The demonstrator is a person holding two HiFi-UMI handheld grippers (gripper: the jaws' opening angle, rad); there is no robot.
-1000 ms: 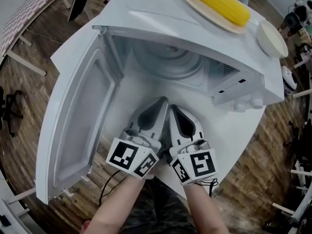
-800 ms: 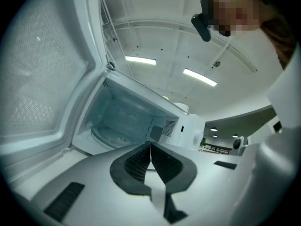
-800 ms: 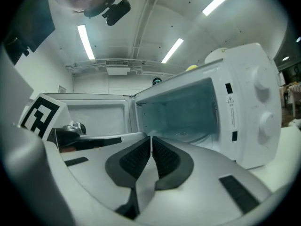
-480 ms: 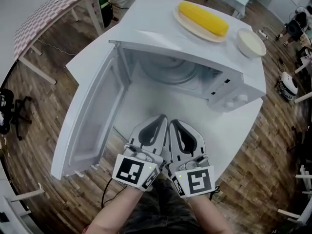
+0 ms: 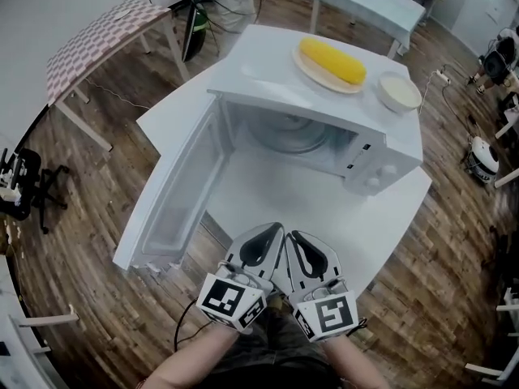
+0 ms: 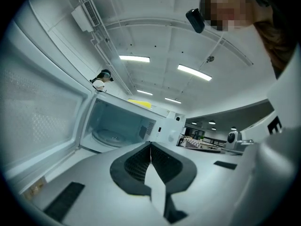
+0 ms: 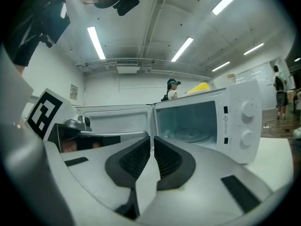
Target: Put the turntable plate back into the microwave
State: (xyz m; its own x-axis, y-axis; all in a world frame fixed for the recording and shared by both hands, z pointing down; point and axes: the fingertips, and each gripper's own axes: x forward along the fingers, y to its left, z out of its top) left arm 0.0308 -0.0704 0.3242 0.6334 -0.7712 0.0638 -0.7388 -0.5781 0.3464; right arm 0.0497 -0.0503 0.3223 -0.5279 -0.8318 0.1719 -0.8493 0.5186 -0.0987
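White microwave [image 5: 369,156] stands on the table [image 5: 381,217] with its door [image 5: 174,201] swung wide to the left. The glass turntable plate [image 5: 293,133] lies flat on the cavity floor, so I judge the placing done, though no view tells you whether it sits properly on its hub. Your left claw [image 5: 272,237] and right claw [image 5: 298,245] hover side by side over the table's near edge, well apart from the oven. Each is closed pad to pad with nothing between, which reads as a resting pose since nothing is left to carry. The head view gives you what the low views barely show: a corn cob [image 5: 332,61] on its serving plate [image 5: 312,75] and a small bowl [image 5: 399,91] on the microwave's roof. The claw views look level into the cavity, and only the right one shows the two control knobs [image 7: 244,109]. Closing the door looks like the likely next move
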